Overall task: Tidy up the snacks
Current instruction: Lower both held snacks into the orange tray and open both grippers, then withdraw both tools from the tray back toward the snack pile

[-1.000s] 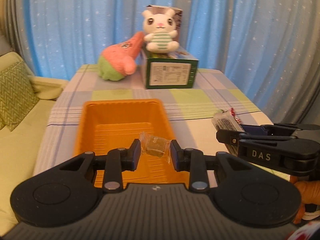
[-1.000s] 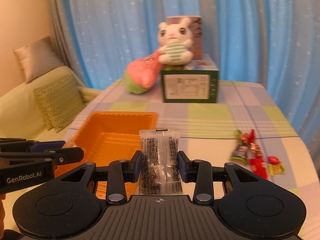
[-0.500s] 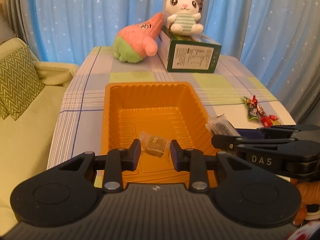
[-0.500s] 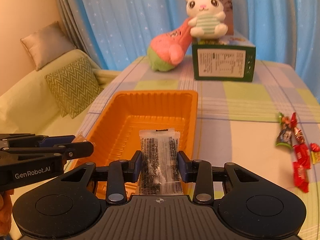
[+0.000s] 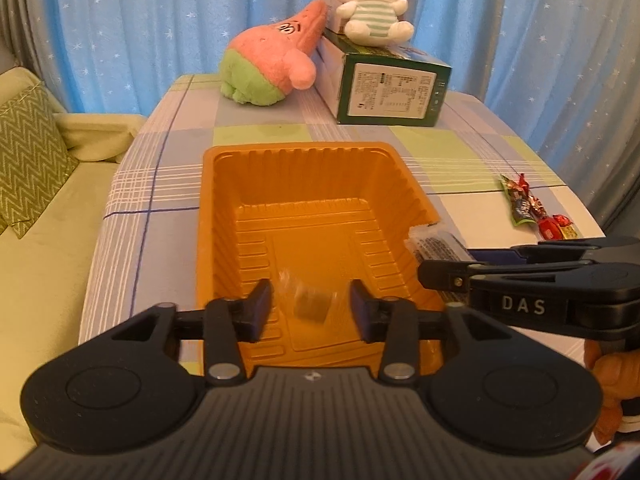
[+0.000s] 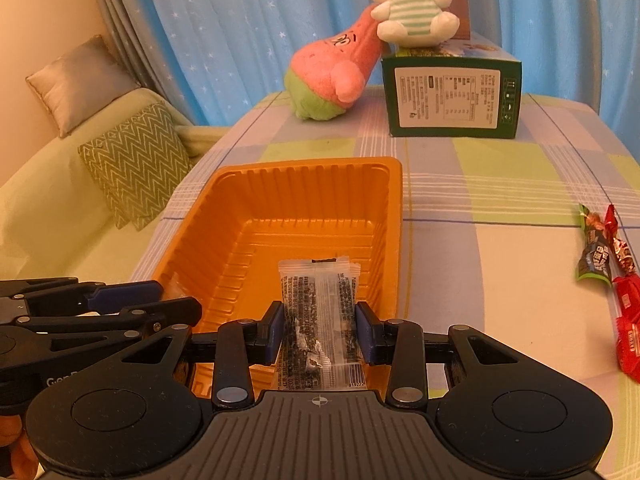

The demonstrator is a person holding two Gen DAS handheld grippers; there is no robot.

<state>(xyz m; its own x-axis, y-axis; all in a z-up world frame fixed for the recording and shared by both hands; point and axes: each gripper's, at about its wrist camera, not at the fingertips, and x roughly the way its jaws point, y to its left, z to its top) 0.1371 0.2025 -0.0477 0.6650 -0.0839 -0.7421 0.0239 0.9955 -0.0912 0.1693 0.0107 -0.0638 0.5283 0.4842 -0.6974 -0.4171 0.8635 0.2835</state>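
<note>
An orange plastic tray (image 5: 304, 168) sits on the checked tablecloth; it also shows in the right wrist view (image 6: 312, 172). My left gripper (image 5: 311, 308) is open above the tray's near end. A small clear-wrapped snack (image 5: 310, 302), blurred, is loose between its fingers, touching neither. My right gripper (image 6: 320, 330) is shut on a clear packet of dark snack (image 6: 320, 320) over the tray's near right corner. In the left wrist view that packet (image 5: 436, 244) sticks out of the right gripper beside the tray's right rim.
Several wrapped candies (image 6: 604, 264) lie on the table's right side, also in the left wrist view (image 5: 532, 212). A green box (image 6: 452, 96) with a white bunny plush (image 6: 412, 4) and a pink plush (image 6: 332, 72) stand at the back. A sofa with cushions (image 6: 136, 164) is left.
Both grippers have moved forward over the tray. My left gripper has opened and let go of the small wrapped snack, which is blurred between the fingers. The right gripper still holds its packet.
</note>
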